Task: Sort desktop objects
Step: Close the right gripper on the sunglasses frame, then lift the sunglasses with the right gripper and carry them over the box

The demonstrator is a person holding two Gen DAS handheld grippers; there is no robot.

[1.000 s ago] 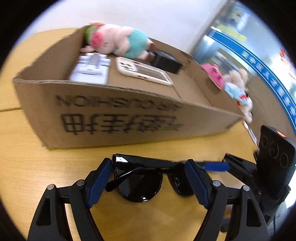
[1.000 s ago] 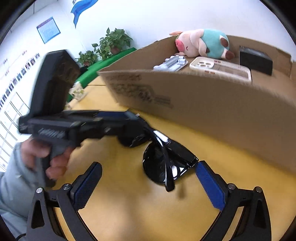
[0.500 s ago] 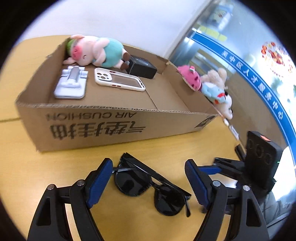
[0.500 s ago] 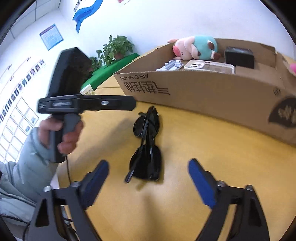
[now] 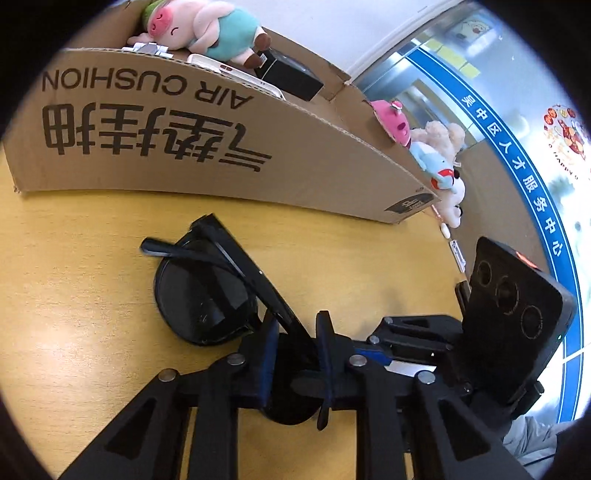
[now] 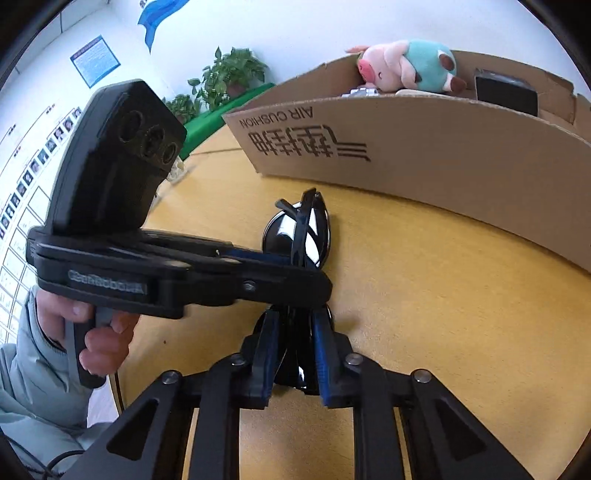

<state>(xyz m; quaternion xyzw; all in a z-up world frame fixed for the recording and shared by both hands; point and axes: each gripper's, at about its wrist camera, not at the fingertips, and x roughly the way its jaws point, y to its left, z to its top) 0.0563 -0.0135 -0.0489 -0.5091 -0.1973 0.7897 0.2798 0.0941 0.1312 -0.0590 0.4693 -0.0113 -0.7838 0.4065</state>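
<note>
Black folded sunglasses (image 5: 207,291) lie on the yellow wooden table (image 5: 74,280) in front of a cardboard box (image 5: 207,147). My left gripper (image 5: 295,354) is shut on the near lens end of the sunglasses. My right gripper (image 6: 293,350) is shut on the sunglasses (image 6: 303,236) too, from the other side. The left gripper's body crosses the right wrist view (image 6: 177,273), held by a hand. The right gripper's body shows at the right of the left wrist view (image 5: 509,325). The box holds a pink pig plush (image 5: 199,29), a white phone case (image 5: 236,75), a black box (image 5: 291,74) and a silver stand (image 5: 149,48).
More plush toys (image 5: 432,147) sit past the box's right end. Potted plants (image 6: 229,77) and a green bench stand beyond the table's far left edge. The table edge runs close on the left in the right wrist view (image 6: 118,391).
Both grippers were open around the sunglasses; they have moved in and closed on them. The sunglasses have turned so they point away toward the box.
</note>
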